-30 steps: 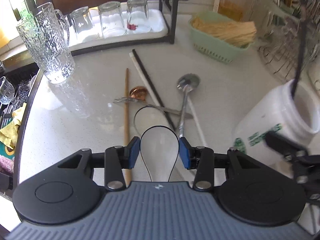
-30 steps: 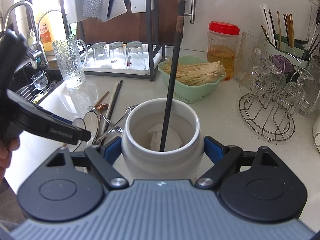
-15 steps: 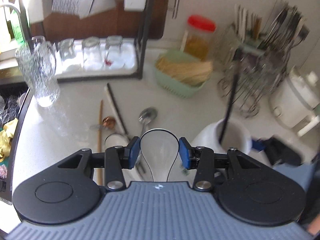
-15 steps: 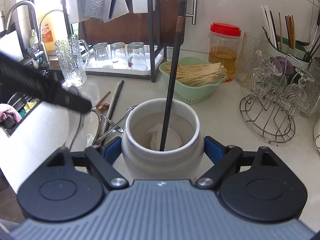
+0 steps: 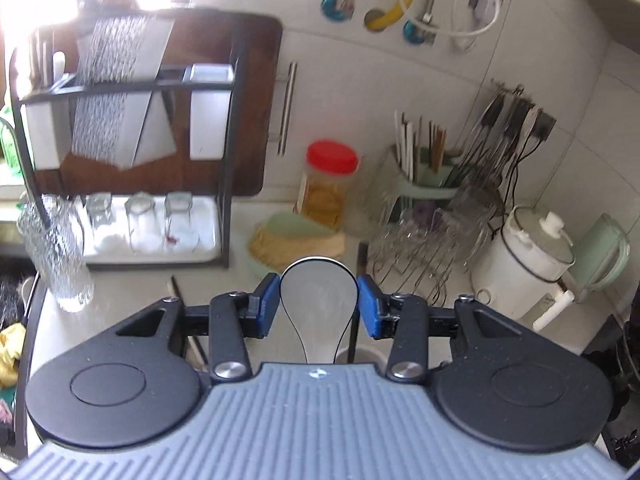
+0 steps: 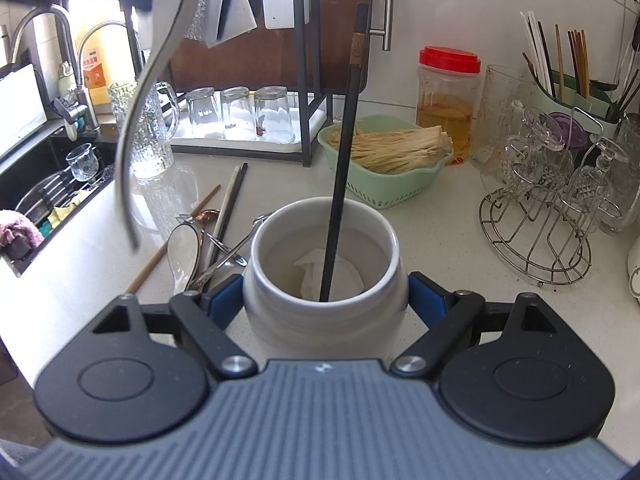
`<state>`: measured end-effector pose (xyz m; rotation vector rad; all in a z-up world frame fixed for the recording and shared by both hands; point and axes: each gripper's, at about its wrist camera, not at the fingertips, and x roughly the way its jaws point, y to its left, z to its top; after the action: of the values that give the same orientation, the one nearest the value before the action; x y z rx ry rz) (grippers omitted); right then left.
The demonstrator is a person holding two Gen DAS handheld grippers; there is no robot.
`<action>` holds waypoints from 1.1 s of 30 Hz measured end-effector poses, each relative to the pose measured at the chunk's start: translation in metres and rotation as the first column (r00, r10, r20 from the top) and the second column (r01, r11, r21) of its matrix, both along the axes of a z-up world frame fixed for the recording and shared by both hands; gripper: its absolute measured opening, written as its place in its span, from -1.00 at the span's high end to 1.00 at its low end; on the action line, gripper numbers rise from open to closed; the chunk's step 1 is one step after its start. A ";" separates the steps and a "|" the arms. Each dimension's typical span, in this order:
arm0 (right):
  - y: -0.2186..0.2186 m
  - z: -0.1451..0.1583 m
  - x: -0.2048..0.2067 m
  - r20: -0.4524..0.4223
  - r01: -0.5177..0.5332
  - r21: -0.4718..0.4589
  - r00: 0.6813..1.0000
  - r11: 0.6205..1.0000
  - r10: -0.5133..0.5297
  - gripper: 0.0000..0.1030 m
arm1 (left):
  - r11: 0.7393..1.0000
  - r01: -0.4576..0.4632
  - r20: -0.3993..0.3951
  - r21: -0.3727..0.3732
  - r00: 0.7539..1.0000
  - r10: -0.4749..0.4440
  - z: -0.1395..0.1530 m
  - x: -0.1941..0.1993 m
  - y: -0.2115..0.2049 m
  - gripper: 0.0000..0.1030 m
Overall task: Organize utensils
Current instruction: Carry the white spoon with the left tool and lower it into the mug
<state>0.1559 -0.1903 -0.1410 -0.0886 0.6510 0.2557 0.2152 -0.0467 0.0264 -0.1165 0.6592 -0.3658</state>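
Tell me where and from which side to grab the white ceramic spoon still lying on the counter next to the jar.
Take the white ceramic spoon across its bowl from above, pads on the two long rims. The bowl is its widest exposed part; its handle end runs down behind the right gripper, which is shut on the jar, and metal spoons crowd its right side. A descent from the left side looks clearest.

1. The left gripper [image 5: 318, 305] is clamping a white spoon [image 5: 318, 300] by its bowl, blue pads pressing on both sides.
2. A red-lidded jar [image 5: 329, 186] is standing behind a green basket [image 5: 296, 236] of pale sticks.
3. Upturned glasses [image 5: 140, 222] are sitting on a white tray [image 5: 208, 250] under the black rack [image 5: 226, 184].
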 end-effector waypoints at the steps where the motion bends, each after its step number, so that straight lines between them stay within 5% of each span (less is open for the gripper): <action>1: 0.000 0.000 0.000 0.000 0.000 0.000 1.000 1.000 0.000 -0.74 | 1.000 0.002 0.008 -0.006 1.000 -0.002 0.003 0.000 -0.001 0.07; 12: 0.000 0.000 -0.001 0.000 -0.001 0.000 1.000 1.000 0.001 -0.74 | 0.998 0.065 0.112 0.021 0.991 -0.067 0.004 0.016 -0.030 0.07; 33: -0.002 0.000 -0.005 0.012 -0.016 -0.001 1.000 1.000 0.016 -0.74 | 0.986 0.157 -0.163 0.046 0.975 -0.148 -0.082 0.041 -0.054 0.07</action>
<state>0.1509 -0.1925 -0.1414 -0.0962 0.6392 0.2696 0.2565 -0.1008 -0.0559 -0.0393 0.8392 -0.4885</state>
